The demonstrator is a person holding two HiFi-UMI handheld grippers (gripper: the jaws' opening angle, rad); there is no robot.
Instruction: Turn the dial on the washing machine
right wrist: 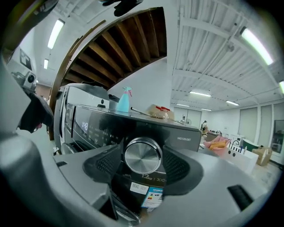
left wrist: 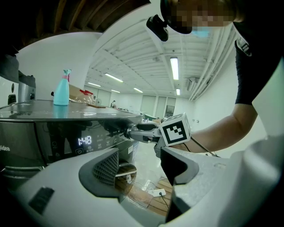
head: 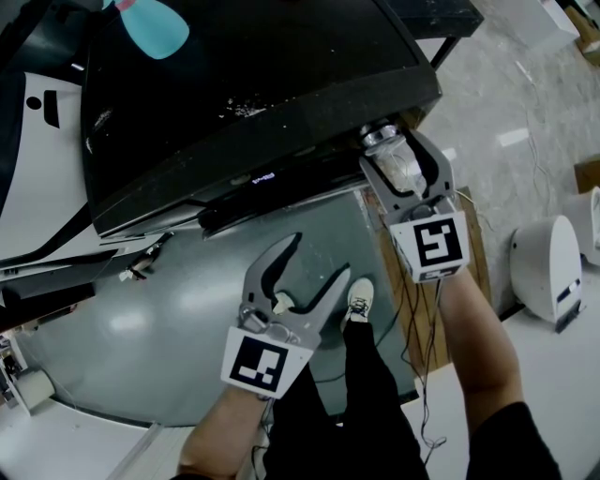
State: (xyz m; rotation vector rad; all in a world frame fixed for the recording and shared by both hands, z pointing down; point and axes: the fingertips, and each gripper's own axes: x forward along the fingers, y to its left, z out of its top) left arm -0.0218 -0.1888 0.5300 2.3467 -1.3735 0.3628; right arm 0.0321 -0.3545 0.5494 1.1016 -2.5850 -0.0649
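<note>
The dark washing machine (head: 262, 84) fills the upper head view, and its lit display (left wrist: 84, 141) glows on the front panel. Its round silver dial (right wrist: 143, 155) sits at the panel's right end (head: 382, 139). My right gripper (head: 394, 150) reaches level onto the dial, one jaw on each side. In the right gripper view the pads (right wrist: 104, 165) flank the dial's rim with thin gaps, so this gripper (right wrist: 143, 165) stands open around it. My left gripper (head: 319, 255) hangs open before the machine's front, with nothing between its jaws (left wrist: 140, 162).
A blue spray bottle (head: 155, 23) and some clutter stand on the machine's top. The person's leg and white shoe (head: 359, 298) are below the front. A wooden board (head: 473, 244) with cables lies at the right, and a white appliance (head: 548, 267) stands further right.
</note>
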